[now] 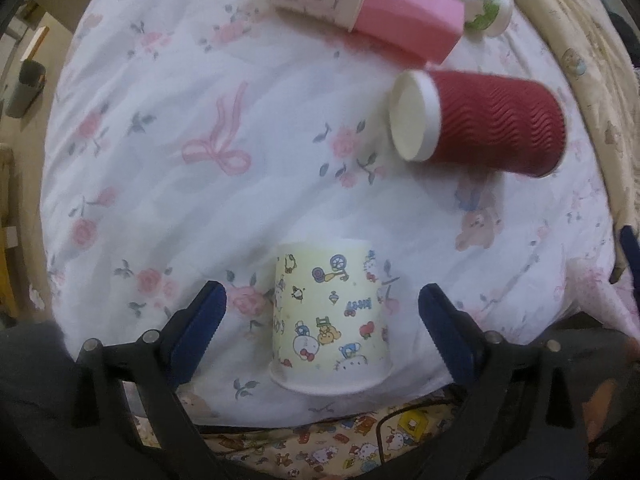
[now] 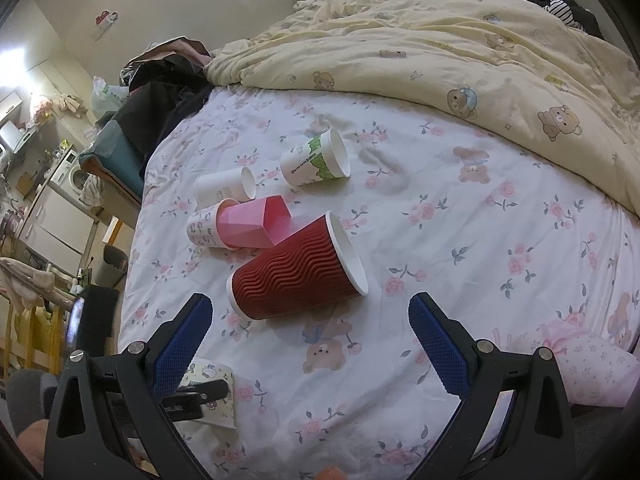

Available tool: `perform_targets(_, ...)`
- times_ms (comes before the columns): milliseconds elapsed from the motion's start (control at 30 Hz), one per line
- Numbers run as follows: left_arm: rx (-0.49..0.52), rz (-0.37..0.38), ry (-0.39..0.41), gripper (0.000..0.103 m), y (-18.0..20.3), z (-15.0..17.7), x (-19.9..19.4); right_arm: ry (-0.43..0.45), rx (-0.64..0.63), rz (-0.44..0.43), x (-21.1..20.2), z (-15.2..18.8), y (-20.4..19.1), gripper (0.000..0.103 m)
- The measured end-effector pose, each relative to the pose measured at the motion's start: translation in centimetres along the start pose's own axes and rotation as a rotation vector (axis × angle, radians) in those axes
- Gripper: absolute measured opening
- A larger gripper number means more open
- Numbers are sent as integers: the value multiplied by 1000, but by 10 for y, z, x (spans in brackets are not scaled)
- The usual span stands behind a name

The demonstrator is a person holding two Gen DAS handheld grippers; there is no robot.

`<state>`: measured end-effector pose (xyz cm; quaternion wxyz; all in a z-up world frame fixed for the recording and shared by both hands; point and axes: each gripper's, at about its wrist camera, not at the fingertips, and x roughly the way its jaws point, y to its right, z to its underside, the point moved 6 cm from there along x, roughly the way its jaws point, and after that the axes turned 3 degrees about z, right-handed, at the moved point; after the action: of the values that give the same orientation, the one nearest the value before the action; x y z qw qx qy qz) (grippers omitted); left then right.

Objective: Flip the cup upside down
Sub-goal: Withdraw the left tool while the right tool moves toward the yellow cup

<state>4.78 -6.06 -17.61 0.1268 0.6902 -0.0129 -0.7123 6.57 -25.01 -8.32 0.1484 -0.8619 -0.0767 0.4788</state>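
1. The cartoon-print cup (image 1: pixel 330 318) stands upside down, rim on the floral bed sheet (image 1: pixel 160 140), at lower centre of the left view, between the left gripper (image 1: pixel 322 308) jaws, which are apart and clear of it.
2. Only the right view shows the cream bear duvet (image 2: pixel 460 48); the right gripper (image 2: pixel 310 316) jaws are apart, holding nothing.
3. Six cups in all; five lie tipped, among them one red ripple cup (image 2: pixel 296 270)

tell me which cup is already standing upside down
The cartoon-print cup between the left gripper fingers: it stands rim-down on the sheet, while the red ribbed cup and the others lie sideways.
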Motion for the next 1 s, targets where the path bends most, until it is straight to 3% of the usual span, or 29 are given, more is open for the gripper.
perform_targets(300, 24, 30, 119, 95, -7, -15, -70, 0, -7, 5, -1, 0, 0, 101)
perform_targets(467, 29, 40, 189, 95, -15, -7, -88, -10, -8, 6, 1, 3, 1, 101)
perform_targets(600, 18, 68, 206, 95, -26, -2, -93, -18, -22, 12, 2, 6, -1, 101)
perform_targets(1000, 14, 11, 268, 95, -57, 1, -92, -47, -34, 36, 10, 14, -2, 101)
